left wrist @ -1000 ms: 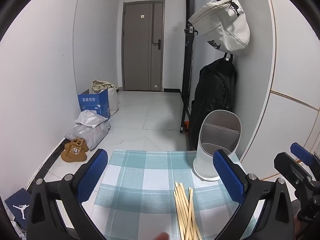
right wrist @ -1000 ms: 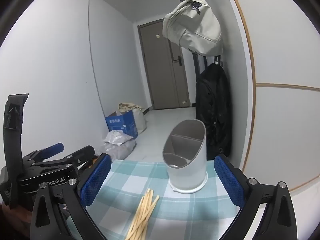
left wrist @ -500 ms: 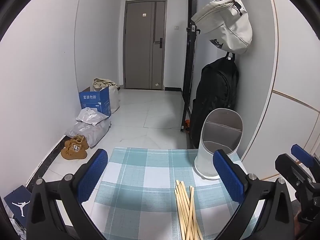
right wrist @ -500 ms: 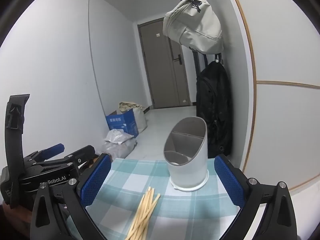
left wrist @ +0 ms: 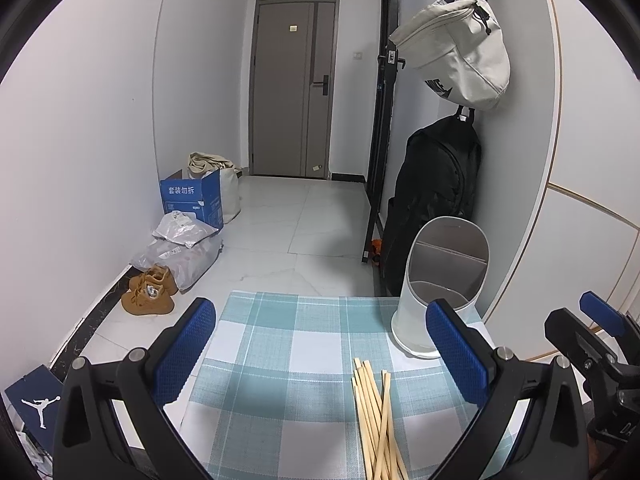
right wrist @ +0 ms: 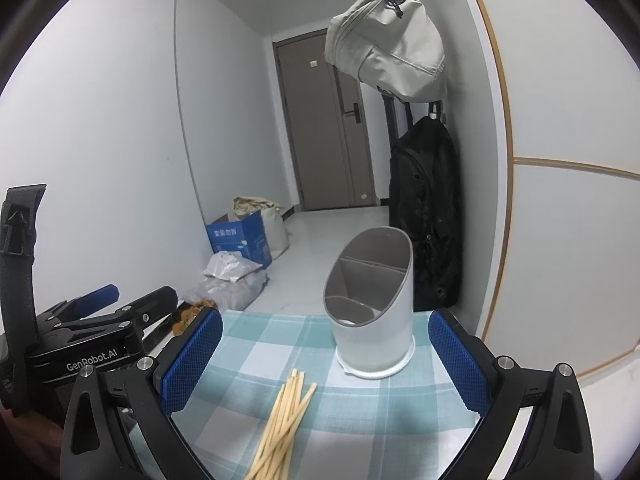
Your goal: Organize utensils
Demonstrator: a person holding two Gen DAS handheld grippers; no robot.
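Note:
A bundle of wooden chopsticks [left wrist: 376, 416] lies on a teal checked cloth [left wrist: 288, 352]; it also shows in the right wrist view [right wrist: 284, 420]. A white divided utensil holder [left wrist: 440, 288] stands upright at the cloth's far right, and also shows in the right wrist view [right wrist: 372, 304]. My left gripper [left wrist: 320, 352] is open and empty above the cloth, the chopsticks lying between its fingers, nearer the right one. My right gripper [right wrist: 324, 360] is open and empty, with the chopsticks between its fingers and the holder just beyond.
A black backpack [left wrist: 432, 196] and a beige bag [left wrist: 456, 48] hang on the right wall behind the holder. On the floor at left lie a blue box [left wrist: 192, 200], plastic bags [left wrist: 180, 244] and brown shoes [left wrist: 150, 290]. The cloth's far edge drops to the floor.
Both views have shifted only slightly; the left gripper has tilted up a little. Both grippers stay open, and the chopsticks and holder have not moved.

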